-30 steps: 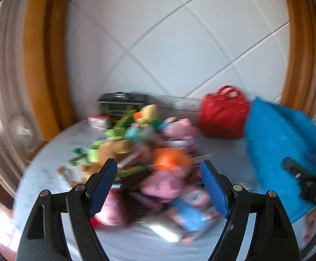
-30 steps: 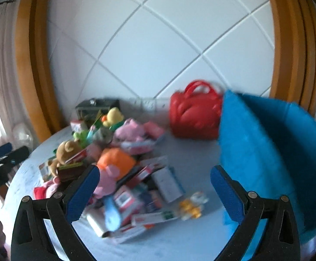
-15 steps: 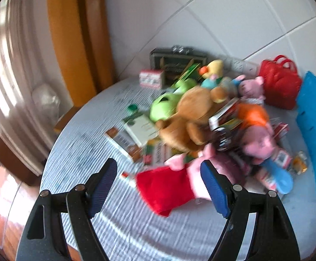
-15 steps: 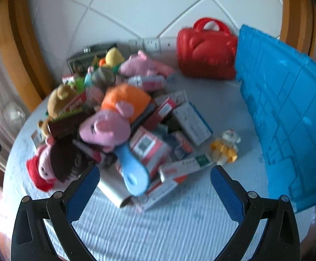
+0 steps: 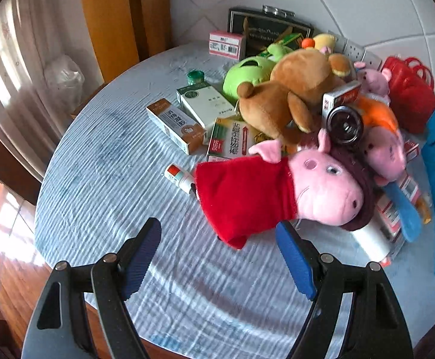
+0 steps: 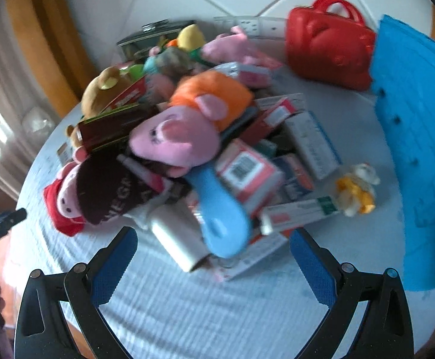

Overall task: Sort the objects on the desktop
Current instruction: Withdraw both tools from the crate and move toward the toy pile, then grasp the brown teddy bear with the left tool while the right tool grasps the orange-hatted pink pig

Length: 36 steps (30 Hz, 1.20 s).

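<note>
Right now both tools are empty and spread wide, so nothing is committed yet. Your left gripper (image 5: 217, 257) hangs above the bare cloth at the pile's near edge, jaws apart, with the pink pig plush in the red dress (image 5: 274, 191) just beyond at 12 o'clock; its red hem sits nearest the tips and its snout points to 3 o'clock. I'd judge that pig the step in hand: it lies on top and at the edge, so it should lift free without dragging much. Go for the red body, not the head, because the dark brown cap (image 5: 358, 179) wraps the head and a metal-lidded jar (image 5: 345, 124) rests at 1 o'clock from it, likely to roll if bumped. Watch the small tube (image 5: 179, 177) touching the dress at 9 o'clock; close above it, not around it. Your right gripper (image 6: 213, 257) is likewise open, facing the white cylinder (image 6: 178, 239) and the blue paddle-shaped piece (image 6: 220, 209) at 12 o'clock, with the medicine boxes (image 6: 247, 170) stacked behind. Keep it clear until the left lifts. The blue bin (image 6: 418, 137) stands at 3 o'clock in the right view, beside the red bag (image 6: 328, 51); probably the drop target, though I can't confirm that.
</note>
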### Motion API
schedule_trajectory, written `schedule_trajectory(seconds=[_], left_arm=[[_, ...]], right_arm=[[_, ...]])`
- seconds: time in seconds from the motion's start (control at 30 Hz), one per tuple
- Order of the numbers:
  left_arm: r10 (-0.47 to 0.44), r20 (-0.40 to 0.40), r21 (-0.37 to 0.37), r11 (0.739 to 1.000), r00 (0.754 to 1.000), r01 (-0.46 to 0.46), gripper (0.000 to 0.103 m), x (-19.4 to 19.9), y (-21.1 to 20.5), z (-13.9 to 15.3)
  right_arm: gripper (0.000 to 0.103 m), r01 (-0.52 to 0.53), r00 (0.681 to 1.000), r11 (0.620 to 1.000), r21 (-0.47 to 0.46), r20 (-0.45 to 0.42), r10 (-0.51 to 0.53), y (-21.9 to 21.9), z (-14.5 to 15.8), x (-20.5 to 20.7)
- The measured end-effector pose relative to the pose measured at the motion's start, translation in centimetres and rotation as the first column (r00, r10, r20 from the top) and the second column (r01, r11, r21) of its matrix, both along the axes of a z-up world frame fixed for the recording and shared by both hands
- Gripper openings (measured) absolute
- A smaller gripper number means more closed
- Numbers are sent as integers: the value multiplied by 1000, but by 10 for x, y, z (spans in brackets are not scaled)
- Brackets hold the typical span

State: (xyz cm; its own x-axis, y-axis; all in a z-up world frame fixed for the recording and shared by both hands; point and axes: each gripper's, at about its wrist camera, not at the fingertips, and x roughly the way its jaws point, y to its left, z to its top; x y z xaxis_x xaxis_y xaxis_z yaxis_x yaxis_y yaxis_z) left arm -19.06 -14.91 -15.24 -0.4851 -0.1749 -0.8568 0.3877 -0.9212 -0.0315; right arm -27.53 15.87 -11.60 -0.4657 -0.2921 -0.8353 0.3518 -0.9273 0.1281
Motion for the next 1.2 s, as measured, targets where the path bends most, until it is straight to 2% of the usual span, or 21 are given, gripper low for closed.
schedule_trajectory(seconds=[0.07, 0.17, 0.33, 0.43, 0.6, 0.73, 1.03, 1.2], left_arm=[[-9, -2, 14, 1000, 1000, 9, 79, -4, -4, -1], [-57, -11, 28, 998, 998, 57, 79, -18, -7, 3], [-198, -37, 10, 980, 980, 198, 79, -50, 3, 15], [-251, -56, 20, 967, 966, 253, 79, -73, 5, 17], [-235, -54, 16, 972, 971, 236, 79, -108, -7, 23], [-233, -36, -12, 973, 972, 232, 79, -137, -16, 29], [-287, 24, 1, 958, 958, 287, 79, -193, -26, 15], [-348, 47, -8, 937, 936, 349, 79, -215, -13, 4]], right_arm=[[103, -25, 999, 999, -20, 20, 25, -13, -1, 1], [103, -30, 999, 1000, 2, 16, 30, -29, -1, -2], [103, 109, 994, 993, -44, 19, -109, -26, 4, -14], [103, 147, 989, 989, -11, 6, -147, -27, 7, -16], [102, 179, 984, 984, 0, 5, -179, -21, 11, -20], [102, 188, 982, 982, -4, 24, -187, -19, 14, -40], [102, 200, 978, 979, -40, 69, -197, -32, 18, -90], [102, 229, 969, 973, -42, 106, -223, -37, 9, -111]])
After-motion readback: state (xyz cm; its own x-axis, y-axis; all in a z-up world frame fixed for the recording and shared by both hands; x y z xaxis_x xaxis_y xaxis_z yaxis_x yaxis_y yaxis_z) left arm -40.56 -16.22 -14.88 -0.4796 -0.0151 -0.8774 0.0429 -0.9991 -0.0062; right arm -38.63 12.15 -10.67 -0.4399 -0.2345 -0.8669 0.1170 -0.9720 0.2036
